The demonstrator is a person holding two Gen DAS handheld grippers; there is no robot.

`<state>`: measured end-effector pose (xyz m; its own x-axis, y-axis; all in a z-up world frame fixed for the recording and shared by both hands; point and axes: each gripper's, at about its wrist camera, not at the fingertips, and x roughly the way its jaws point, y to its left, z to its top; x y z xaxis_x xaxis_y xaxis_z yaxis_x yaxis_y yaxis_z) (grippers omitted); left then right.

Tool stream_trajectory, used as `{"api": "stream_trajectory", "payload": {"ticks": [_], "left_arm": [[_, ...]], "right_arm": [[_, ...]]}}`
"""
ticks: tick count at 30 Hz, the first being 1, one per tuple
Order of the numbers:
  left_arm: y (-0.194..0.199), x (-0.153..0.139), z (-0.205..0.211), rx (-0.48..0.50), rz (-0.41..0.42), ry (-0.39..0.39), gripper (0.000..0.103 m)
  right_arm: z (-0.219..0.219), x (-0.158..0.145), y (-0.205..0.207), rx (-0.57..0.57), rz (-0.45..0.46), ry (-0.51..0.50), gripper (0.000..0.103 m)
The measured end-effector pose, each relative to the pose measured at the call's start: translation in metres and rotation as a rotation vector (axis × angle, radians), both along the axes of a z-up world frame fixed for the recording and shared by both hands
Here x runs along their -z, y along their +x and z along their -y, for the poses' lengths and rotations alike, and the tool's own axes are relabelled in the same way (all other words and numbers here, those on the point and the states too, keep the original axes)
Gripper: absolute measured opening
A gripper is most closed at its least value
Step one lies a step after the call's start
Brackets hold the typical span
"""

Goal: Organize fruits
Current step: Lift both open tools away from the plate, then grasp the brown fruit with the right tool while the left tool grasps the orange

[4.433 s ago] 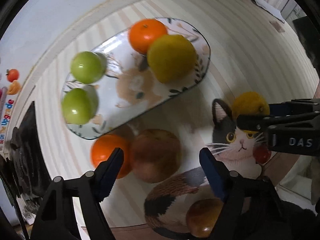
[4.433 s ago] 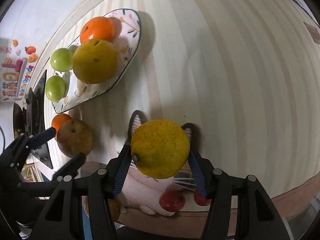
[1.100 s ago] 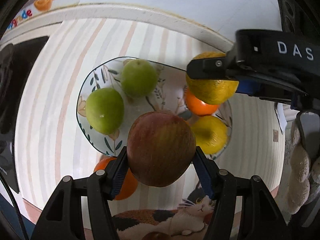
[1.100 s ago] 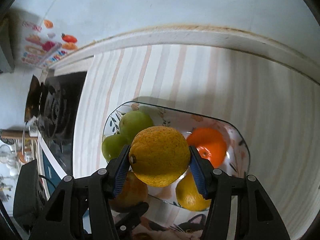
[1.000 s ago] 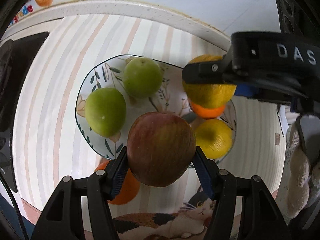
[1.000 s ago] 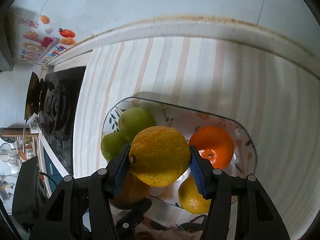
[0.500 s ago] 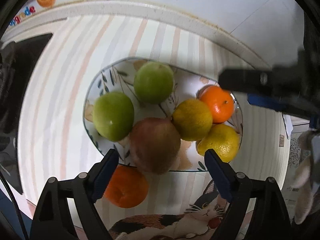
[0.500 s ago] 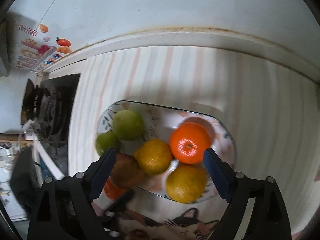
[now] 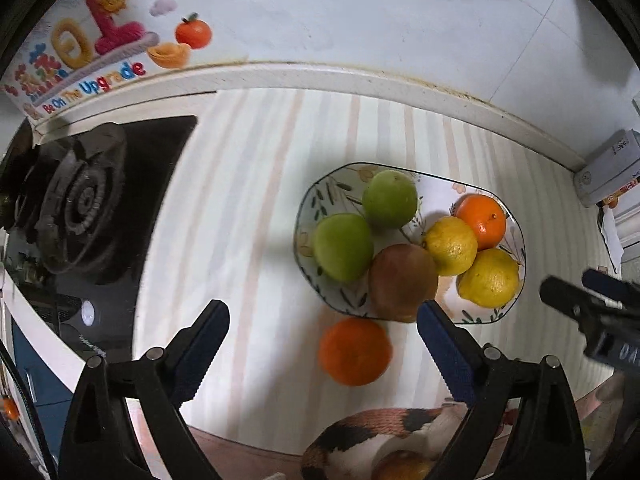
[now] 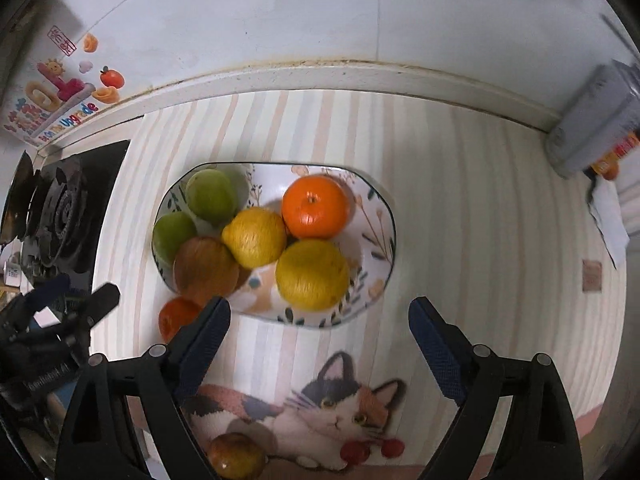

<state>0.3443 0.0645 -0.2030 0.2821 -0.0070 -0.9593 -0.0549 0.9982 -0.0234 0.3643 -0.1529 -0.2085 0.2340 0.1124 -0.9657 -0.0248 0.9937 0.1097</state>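
Note:
A patterned oval plate (image 9: pixel 505 309) (image 10: pixel 380 216) on the striped counter holds two green apples (image 9: pixel 343 246) (image 10: pixel 211 195), a brown-red apple (image 9: pixel 401 282) (image 10: pixel 205 266), two yellow citrus (image 9: pixel 451 245) (image 10: pixel 254 237) and an orange (image 9: pixel 481 216) (image 10: pixel 314 207). Another orange (image 9: pixel 355 351) (image 10: pixel 176 317) lies on the counter at the plate's near left edge. My left gripper (image 9: pixel 323 332) is open and empty, above and in front of that orange. My right gripper (image 10: pixel 319 327) is open and empty, in front of the plate. A brownish fruit (image 10: pixel 236 456) sits on the cat mat.
A cat-print mat (image 10: pixel 320 408) lies at the counter's near edge. A black gas stove (image 9: pixel 80 208) stands to the left. The wall with a sticker (image 9: pixel 100 48) runs behind. Boxes (image 9: pixel 608 172) stand at the back right corner.
Both grippers held fruit a second ago; the brown-red apple and the yellow citrus now lie on the plate. Both grippers have opened and drawn back from the plate.

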Motion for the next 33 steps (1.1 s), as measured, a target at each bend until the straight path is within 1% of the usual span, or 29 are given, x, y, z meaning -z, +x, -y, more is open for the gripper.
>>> {"api": "stream_trajectory", "payload": {"ticks": [10,19,22,26,30,33], "left_arm": [[-0.042,-0.040,-0.002,0.079,0.075,-0.004,0.096],[-0.087,-0.088,-0.008,0.138,0.170,-0.011,0.096],[-0.102,-0.105,-0.009,0.155,0.208,-0.001,0.096],[-0.118,-0.118,-0.010,0.164,0.236,-0.009,0.096],[-0.131,-0.128,-0.008,0.163,0.263,0.007,0.096],[-0.137,-0.130,-0.005,0.162,0.271,0.008,0.096]], "right_arm": [[-0.018,-0.040,-0.073,0.082,0.096,-0.019,0.093],[-0.027,-0.084,-0.134,0.142,0.178,-0.021,0.093],[-0.029,-0.096,-0.150,0.145,0.197,-0.014,0.093],[-0.029,-0.109,-0.167,0.141,0.217,-0.006,0.093],[-0.028,-0.119,-0.179,0.135,0.239,-0.013,0.093],[-0.026,-0.124,-0.184,0.133,0.245,0.002,0.093]]}}
